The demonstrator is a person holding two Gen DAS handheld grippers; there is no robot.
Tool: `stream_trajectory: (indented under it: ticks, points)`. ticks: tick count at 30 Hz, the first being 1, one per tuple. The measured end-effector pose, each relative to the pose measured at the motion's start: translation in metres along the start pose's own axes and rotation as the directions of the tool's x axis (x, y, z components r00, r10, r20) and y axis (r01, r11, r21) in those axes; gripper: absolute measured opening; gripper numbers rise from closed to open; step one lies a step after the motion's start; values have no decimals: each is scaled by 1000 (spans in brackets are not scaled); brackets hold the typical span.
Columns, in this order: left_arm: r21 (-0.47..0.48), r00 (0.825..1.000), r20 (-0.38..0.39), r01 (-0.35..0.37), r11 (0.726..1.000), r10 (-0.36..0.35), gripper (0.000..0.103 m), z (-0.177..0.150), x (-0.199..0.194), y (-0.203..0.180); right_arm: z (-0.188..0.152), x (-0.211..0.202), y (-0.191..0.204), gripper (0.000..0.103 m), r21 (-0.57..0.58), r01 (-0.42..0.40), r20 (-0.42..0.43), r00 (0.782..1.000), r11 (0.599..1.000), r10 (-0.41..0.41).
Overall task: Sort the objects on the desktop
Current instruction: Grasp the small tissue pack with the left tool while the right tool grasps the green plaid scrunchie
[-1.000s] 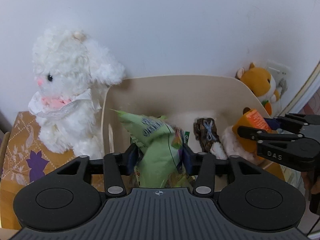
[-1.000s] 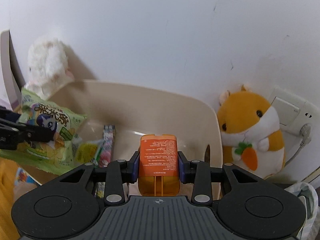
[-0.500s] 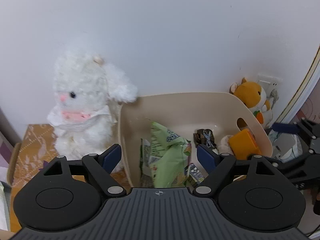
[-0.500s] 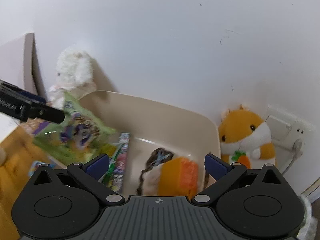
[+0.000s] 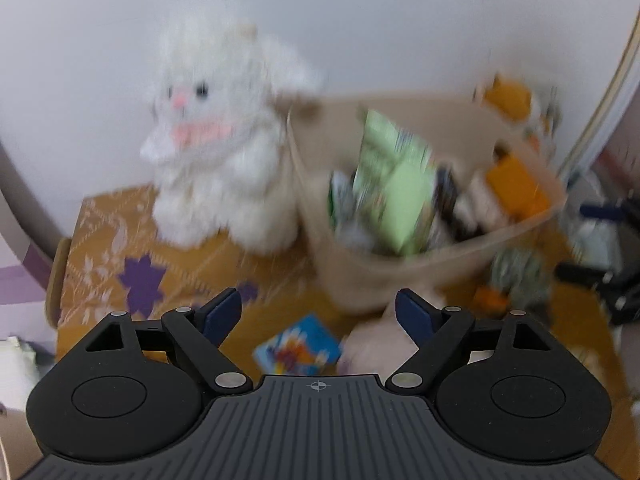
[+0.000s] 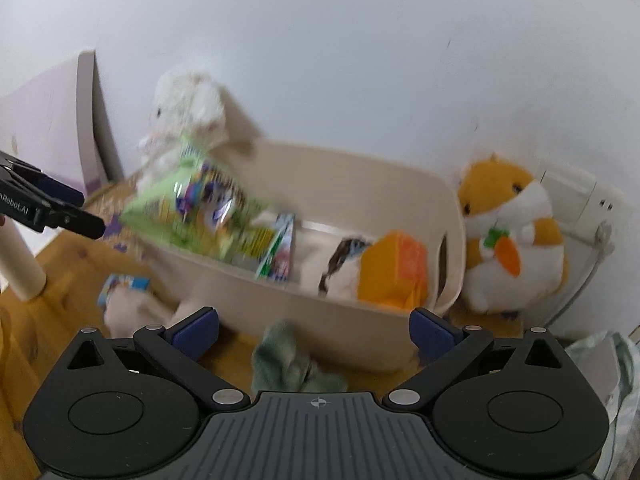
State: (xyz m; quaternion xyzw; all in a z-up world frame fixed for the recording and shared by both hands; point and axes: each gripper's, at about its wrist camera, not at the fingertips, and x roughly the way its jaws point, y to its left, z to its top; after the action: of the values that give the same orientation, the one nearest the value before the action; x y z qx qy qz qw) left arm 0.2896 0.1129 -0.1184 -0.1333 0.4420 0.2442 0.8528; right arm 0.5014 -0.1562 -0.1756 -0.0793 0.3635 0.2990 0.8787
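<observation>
The green snack bag (image 6: 192, 204) leaned against the near wall at the left end of the cream plastic bin (image 6: 448, 216), and the orange box (image 6: 394, 268) lay at its right end beside a brown-and-white plush; both sat clear of my fingers, placed where the sorting wanted them. My left gripper (image 5: 318, 312) stood with its jaws spread wide and nothing between the pads, having just finished opening, and my right gripper (image 6: 314, 330) was already fully parted and just as empty. Both were on the near side of the bin, over the wooden desktop (image 6: 60, 256). There, more seemed left to collect: a small blue printed box (image 5: 298, 344) lay just beside a pale pink plush (image 5: 376, 344), and a grey-green cloth bundle (image 6: 288, 360) rested in front of the bin wall, directly ahead of my right jaws. A white rabbit plush (image 5: 216, 140) sat at the bin's left end on a patterned cloth, an orange hamster plush (image 6: 514, 236) at its right by a wall socket. Both views were blurred.
</observation>
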Motion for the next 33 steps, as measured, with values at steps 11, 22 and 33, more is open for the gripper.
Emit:
stream_trajectory:
  ticks: [11, 22, 33]
  points:
    - [184, 985, -137, -82, 980, 108, 86, -38, 50, 2, -24, 33, 24, 103, -88, 29, -97, 995, 996, -37]
    - [241, 982, -145, -84, 967, 121, 85, -40, 84, -10, -27, 49, 22, 89, -77, 46, -125, 991, 996, -55]
    - [280, 979, -173, -52, 959, 104, 58, -43, 96, -7, -31, 56, 14, 44, -21, 22, -175, 984, 1000, -26]
